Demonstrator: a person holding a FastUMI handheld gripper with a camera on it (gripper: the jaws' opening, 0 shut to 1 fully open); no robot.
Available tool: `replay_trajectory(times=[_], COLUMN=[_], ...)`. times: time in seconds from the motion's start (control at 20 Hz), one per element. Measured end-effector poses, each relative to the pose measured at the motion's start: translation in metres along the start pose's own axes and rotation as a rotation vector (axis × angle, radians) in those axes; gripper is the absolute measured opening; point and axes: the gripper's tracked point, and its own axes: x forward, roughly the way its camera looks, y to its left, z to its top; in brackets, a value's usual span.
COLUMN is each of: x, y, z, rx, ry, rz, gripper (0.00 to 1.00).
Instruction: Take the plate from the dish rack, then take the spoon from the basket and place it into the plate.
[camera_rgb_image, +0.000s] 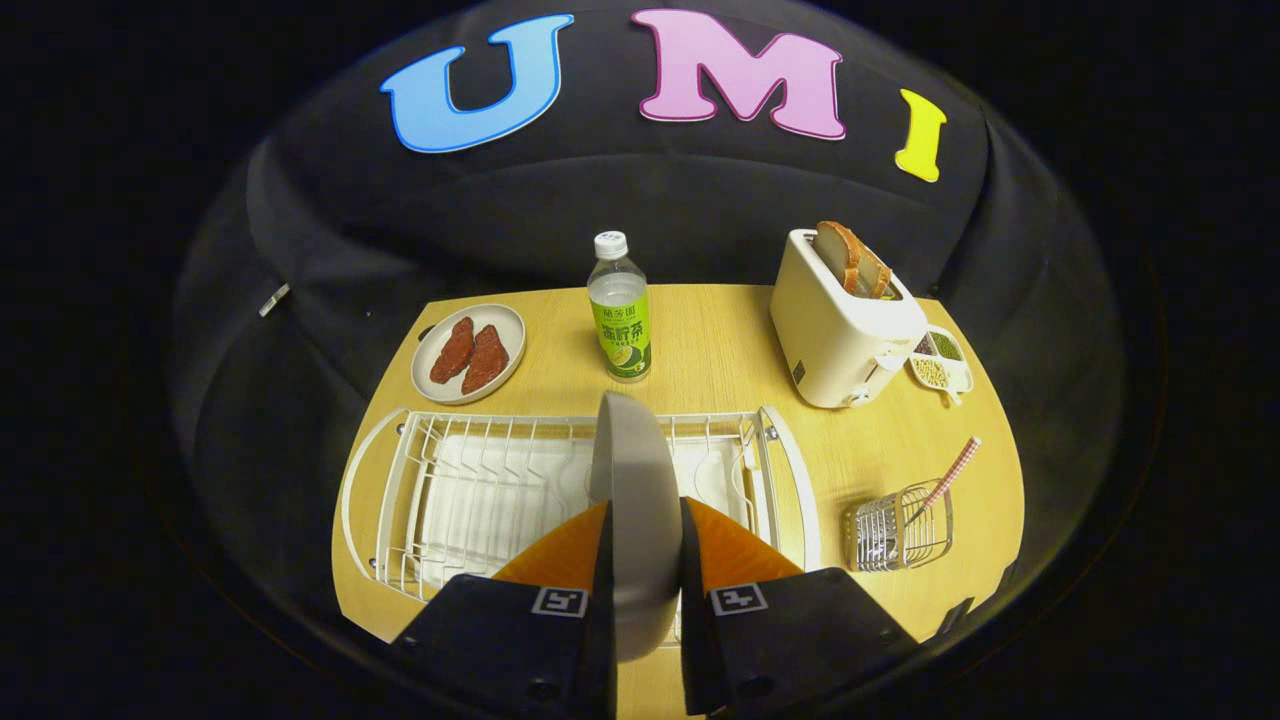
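A grey plate (630, 470) stands on edge between my fingers, and the gripper (645, 530) is shut on its lower part. It is held above the white wire dish rack (450, 480), which lies just ahead of the fingers. To the right of the rack stands a small wire basket (900, 535) with the spoon (950, 475) leaning out of it, its handle checked red and white.
Beyond the rack are a green-labelled bottle (620, 310), a plate of red meat slices (468, 352) to its left and a white toaster with bread (845, 320) to its right. A small divided dish of beans (940, 365) sits beside the toaster.
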Motion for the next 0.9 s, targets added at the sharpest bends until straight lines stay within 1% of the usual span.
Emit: replay_trajectory(times=[0.1, 0.35, 0.5, 0.7, 0.9], x=[-0.001, -0.003, -0.001, 0.0, -0.001], y=[0.006, 0.004, -0.008, -0.027, -0.047], z=[0.004, 0.014, 0.017, 0.019, 0.021], rx=[-0.044, -0.092, -0.08, -0.033, -0.006], ry=[-0.009, -0.032, -0.025, 0.0, 0.0], rz=[-0.023, -0.057, -0.069, -0.075, -0.078], gripper=[0.29, 0.29, 0.29, 0.29, 0.26])
